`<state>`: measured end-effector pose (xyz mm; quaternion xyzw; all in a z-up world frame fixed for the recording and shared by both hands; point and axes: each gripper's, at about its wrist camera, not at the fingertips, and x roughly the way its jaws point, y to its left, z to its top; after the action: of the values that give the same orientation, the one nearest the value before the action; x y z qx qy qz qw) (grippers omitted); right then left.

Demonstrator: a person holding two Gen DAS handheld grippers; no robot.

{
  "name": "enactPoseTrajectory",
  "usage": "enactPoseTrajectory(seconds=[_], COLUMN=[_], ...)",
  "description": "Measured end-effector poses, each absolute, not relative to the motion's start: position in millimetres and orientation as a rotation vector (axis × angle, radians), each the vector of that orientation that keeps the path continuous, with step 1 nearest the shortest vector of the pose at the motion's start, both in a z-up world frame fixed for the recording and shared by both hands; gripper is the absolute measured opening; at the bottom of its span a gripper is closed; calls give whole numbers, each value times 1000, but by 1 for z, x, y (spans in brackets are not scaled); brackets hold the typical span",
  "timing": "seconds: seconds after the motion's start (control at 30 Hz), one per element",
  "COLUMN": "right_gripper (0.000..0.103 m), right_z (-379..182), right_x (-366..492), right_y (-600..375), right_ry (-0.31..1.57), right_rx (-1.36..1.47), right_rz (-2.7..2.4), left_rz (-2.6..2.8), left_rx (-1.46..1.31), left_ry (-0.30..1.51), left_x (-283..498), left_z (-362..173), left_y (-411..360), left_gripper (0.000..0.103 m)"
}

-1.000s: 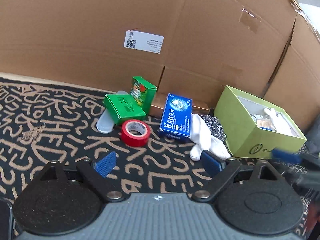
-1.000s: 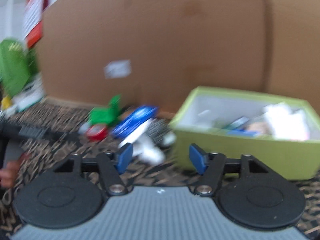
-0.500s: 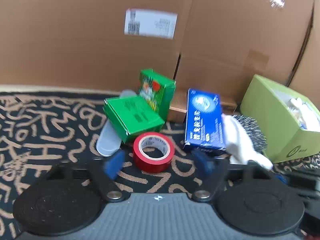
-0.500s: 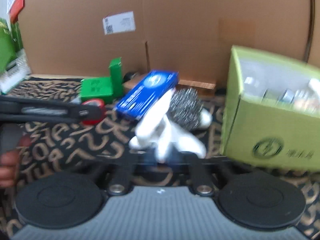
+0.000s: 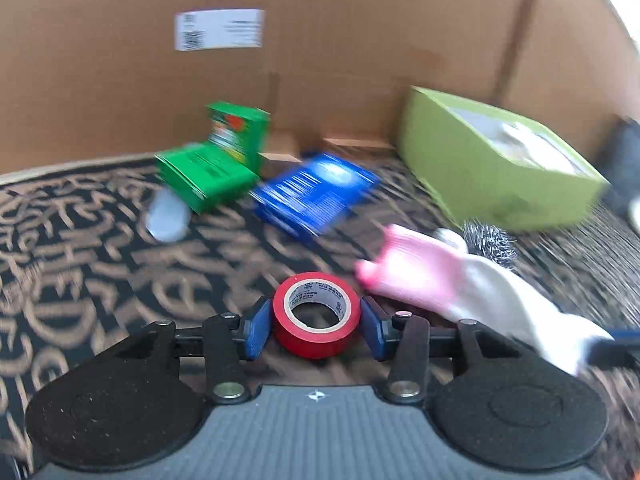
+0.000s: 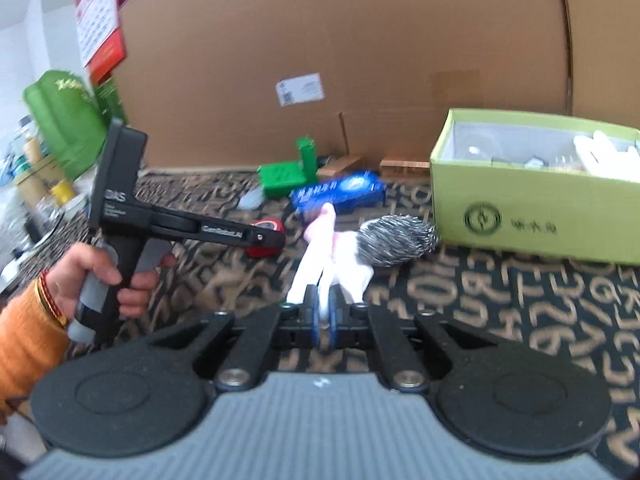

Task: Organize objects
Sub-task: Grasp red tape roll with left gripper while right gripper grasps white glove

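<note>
The left gripper [image 5: 316,322] is clamping the red tape roll [image 5: 316,316], one blue pad [image 5: 256,330] pressing on each side of it. The roll is sitting upright between the pads, above the patterned mat [image 5: 80,280], well in front of the light green box [image 5: 492,168].

The right gripper [image 6: 323,312] is pinching the white glove [image 6: 320,264], its pads drawn close together on the cuff end. The glove is stretching forward toward the light green box, its pinkish fingertips lying near the blue box [image 6: 340,194]. A steel wool pad [image 6: 396,236] is resting against the glove, just in front of the light green box's near left corner.

The light green box is standing open against the cardboard wall [image 6: 360,40], with white items showing inside. To its left, two green boxes [image 5: 216,160] are sitting by the wall, one flat and one upright, with a clear plastic piece [image 5: 168,212] beside the flat one. The person's left hand [image 6: 104,280] is gripping the left tool's handle.
</note>
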<state>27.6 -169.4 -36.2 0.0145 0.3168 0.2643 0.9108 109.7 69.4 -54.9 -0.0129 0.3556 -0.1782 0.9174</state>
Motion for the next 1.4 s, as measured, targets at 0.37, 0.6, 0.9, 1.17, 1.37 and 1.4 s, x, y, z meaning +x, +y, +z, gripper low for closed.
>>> enactPoseTrajectory(seconds=[0.37, 0.6, 0.9, 1.17, 1.37, 1.4], right_gripper=[65, 49, 13, 13, 13, 13], right_z=[-38, -72, -47, 8, 40, 43], right_x=[21, 67, 41, 25, 47, 53], right_y=[-168, -144, -167, -224, -270, -276], right_ry=[675, 756, 681, 506, 377, 362], right_rx=[-24, 35, 109, 215, 132, 116], right_rz=[576, 542, 590, 554, 359, 333], left_rz=[-365, -374, -421, -548, -587, -596], left_rx=[-51, -57, -11, -34, 7, 5], left_ry=[706, 733, 720, 568, 445, 439], left_x=[71, 79, 80, 86, 116, 125], left_z=[-50, -56, -52, 11, 56, 62], left_y=[66, 60, 51, 21, -40, -51], left_gripper=[73, 73, 50, 50, 50, 50])
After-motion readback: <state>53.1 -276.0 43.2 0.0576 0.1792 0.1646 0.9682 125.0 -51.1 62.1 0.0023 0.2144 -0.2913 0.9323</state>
